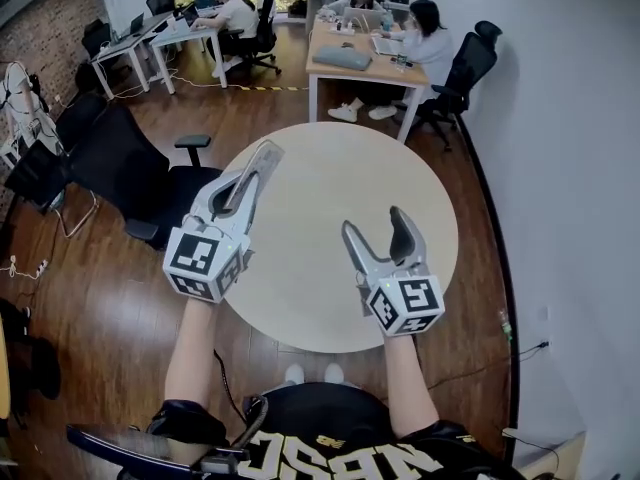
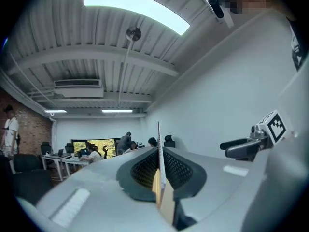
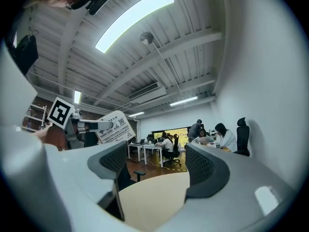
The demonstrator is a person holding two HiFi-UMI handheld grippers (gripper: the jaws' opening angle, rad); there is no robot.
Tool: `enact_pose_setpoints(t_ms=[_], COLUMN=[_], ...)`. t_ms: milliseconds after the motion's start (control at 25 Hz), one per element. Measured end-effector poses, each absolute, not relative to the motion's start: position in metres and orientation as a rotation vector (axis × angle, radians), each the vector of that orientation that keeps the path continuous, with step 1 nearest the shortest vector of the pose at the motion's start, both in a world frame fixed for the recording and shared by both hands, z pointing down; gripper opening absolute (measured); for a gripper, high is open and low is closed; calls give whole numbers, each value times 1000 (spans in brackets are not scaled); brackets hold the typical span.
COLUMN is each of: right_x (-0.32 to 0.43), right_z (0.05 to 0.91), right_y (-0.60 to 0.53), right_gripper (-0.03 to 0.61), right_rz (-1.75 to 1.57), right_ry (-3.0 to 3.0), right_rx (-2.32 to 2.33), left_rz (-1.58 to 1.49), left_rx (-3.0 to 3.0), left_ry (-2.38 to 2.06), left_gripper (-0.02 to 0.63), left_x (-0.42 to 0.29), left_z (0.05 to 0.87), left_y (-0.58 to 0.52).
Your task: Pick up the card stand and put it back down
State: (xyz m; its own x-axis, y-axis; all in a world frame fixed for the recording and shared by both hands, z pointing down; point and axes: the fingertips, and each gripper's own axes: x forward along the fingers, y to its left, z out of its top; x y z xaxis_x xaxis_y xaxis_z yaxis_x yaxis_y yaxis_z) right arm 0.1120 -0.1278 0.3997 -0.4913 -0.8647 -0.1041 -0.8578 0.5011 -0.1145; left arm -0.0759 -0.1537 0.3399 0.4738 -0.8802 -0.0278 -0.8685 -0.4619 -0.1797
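Card stand (image 3: 115,127) flat, white, printed, pinched in left gripper (image 2: 159,154)

Table (image 1: 330,168): round, pale top, mid-floor.
Chair (image 1: 120,158): black, just left of the table.
Wooden desk (image 1: 385,68): far centre; a seated person (image 1: 425,33) at its right end.
White desks (image 1: 125,46): far left, more people seated there.
Floor (image 1: 100,288): dark wood boards.
Wall (image 1: 570,168): white, right side.
Brick wall (image 1: 50,23): far left.
Ceiling light (image 2: 135,6): long lit strip overhead.
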Motion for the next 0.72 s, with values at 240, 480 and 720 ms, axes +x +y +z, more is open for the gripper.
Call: enact_pose_setpoints(t_ms=[240, 480, 720], right_x=[99, 83, 72], right_z=[385, 386, 398], right_y=[-123, -116, -113], right_gripper=[388, 388, 388], right_rz=[-16, -2, -28], right_ry=[2588, 2604, 2627], right_rx=[-1491, -1477, -1466], left_rz=[63, 65, 72], left_rx=[-2383, -2246, -2271], left_ry=[1721, 1885, 1959], left_gripper=[18, 18, 18], left_x=[-87, -98, -109], left_z=[346, 366, 390], left_y=[-111, -94, -87])
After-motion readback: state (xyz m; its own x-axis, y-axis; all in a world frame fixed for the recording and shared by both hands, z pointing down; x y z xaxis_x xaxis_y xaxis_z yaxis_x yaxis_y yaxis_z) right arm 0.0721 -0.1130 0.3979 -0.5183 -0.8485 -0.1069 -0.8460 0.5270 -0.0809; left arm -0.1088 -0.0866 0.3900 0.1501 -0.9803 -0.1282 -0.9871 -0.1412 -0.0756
